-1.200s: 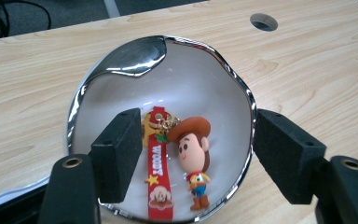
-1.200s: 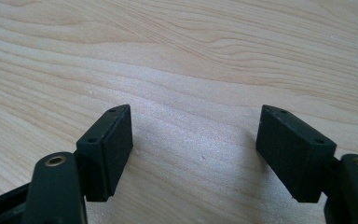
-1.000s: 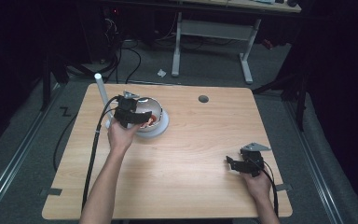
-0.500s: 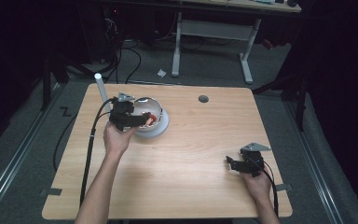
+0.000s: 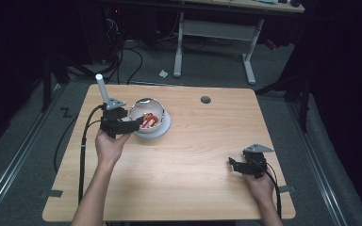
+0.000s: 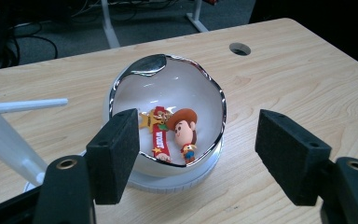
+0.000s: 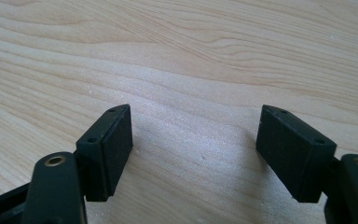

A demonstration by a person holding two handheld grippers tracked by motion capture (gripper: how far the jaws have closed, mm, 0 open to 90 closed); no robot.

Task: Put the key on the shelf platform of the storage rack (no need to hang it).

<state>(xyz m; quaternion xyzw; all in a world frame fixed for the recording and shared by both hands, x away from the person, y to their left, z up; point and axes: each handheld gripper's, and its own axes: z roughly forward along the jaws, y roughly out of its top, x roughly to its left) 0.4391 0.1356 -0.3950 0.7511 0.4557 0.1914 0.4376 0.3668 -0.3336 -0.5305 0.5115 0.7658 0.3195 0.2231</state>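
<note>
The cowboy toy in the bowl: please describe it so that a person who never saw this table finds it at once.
On the wooden table, look toward the far left, where a white bowl-shaped shell with a shiny jagged rim sits on a round white base. The cowboy toy lies inside it, brown hat and big head, right beside a red strap with a yellow star.

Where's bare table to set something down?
Bare wood between the white bowl and the right gripper, plus the far-right stretch past the grommet hole. Crowded at far left: bowl, left gripper, white rod.
</note>
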